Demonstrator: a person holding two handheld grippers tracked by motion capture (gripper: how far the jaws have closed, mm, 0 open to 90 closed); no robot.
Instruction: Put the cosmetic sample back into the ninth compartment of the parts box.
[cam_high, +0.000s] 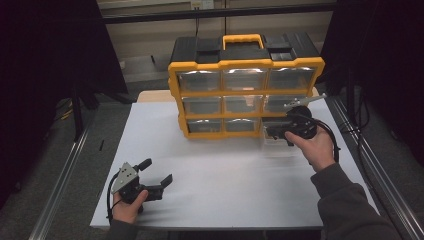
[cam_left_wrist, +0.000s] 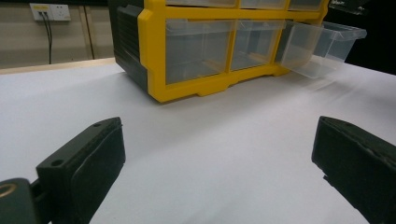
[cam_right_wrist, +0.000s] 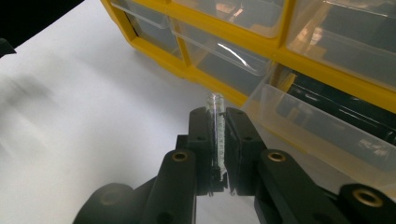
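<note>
No readable text, brand or number anywhere. The clear tube (cam_right_wrist: 216, 135) clamped in the right gripper (cam_right_wrist: 217, 140) carries a column of fine printed marks down its side, too small to make out. The yellow drawer cabinet (cam_high: 245, 92) has no label on its frame or drawers. The wall socket plate (cam_left_wrist: 49, 11) is blank.

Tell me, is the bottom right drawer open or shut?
Open. The drawer juts out past the yellow frame, with the right hand-held gripper clamping its front.
</note>
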